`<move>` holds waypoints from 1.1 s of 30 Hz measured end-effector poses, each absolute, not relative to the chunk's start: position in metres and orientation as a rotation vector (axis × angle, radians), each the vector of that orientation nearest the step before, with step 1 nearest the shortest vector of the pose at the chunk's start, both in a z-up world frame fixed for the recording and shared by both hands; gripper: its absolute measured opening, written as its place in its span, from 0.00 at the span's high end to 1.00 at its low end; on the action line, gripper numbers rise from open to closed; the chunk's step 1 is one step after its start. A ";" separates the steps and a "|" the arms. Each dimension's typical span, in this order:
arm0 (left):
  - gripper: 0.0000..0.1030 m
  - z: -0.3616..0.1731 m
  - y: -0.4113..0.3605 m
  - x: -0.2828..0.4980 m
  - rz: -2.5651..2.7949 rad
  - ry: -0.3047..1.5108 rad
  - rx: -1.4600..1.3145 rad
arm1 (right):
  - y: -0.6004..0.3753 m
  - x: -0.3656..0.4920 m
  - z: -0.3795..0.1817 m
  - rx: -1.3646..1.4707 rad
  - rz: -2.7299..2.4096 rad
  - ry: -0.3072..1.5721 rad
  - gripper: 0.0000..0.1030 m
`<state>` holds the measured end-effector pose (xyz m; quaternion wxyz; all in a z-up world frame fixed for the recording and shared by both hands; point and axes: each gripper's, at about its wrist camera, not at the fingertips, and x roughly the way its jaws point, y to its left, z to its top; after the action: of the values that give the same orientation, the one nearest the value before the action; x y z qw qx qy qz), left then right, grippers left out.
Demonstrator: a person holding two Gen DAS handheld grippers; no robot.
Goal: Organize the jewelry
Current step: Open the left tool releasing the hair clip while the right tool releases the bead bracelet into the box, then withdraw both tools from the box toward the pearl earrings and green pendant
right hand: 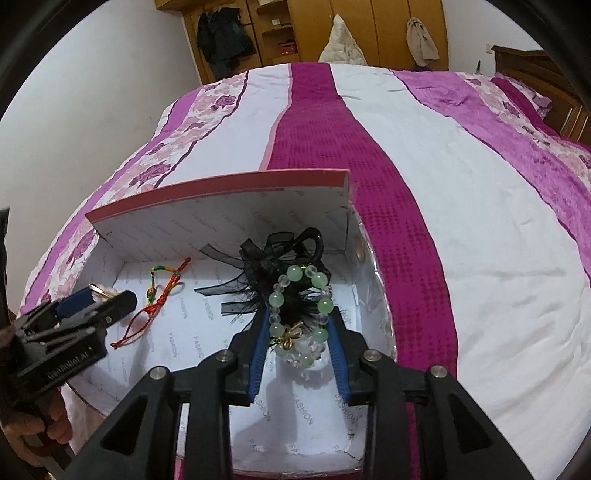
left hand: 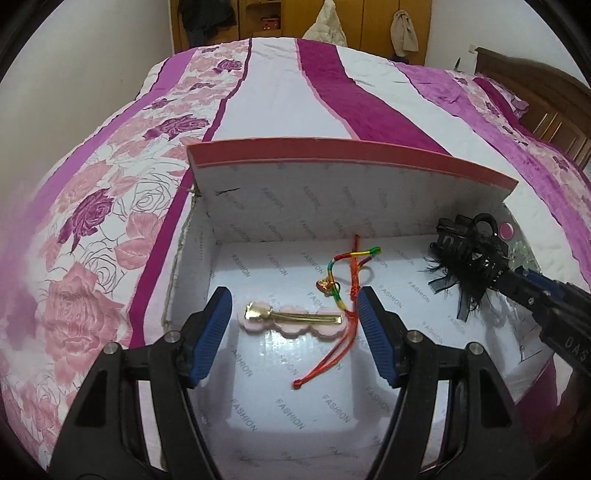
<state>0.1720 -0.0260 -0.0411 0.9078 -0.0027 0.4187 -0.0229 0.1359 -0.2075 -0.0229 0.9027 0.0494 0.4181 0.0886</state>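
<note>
**My room behind the bed**

I see a bed (right hand: 461,221) with a purple, white and rose-print cover, white walls (right hand: 92,92), a wooden wardrobe (right hand: 380,29) hung with clothes (right hand: 225,37), and a dark headboard (left hand: 535,85).

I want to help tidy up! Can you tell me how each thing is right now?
Box: open, lid standing up at the back.
Pink hair clip: lying flat in the box.
Colorful string bracelet: lying loose in the box.
Black feathery hair clip: held up over the box.
Green bead bracelet: held too.
Left claw: open, empty.
Right claw: shut on both.
</note>
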 end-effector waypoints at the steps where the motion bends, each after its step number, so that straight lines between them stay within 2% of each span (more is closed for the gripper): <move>1: 0.39 -0.041 -0.026 0.172 -0.051 0.864 -0.005 | -0.208 0.136 -0.023 0.108 0.185 0.863 0.65; 3: 0.39 -0.040 -0.026 0.172 -0.059 0.863 -0.010 | -0.209 0.137 -0.022 0.113 0.187 0.861 0.64; 5: 0.39 -0.039 -0.024 0.171 -0.067 0.865 -0.025 | -0.209 0.135 -0.021 0.116 0.186 0.860 0.57; 14: 0.39 -0.022 -0.018 0.157 -0.087 0.847 -0.075 | -0.207 0.121 0.002 0.126 0.214 0.791 0.49; 33: 0.39 0.029 0.000 0.082 -0.112 0.754 -0.095 | -0.211 0.034 0.069 0.177 0.286 0.627 0.48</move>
<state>0.0821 0.0003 0.0294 0.9271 -0.0464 0.3678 -0.0547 0.0340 -0.2111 0.0692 0.9374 0.0864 0.3070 0.1398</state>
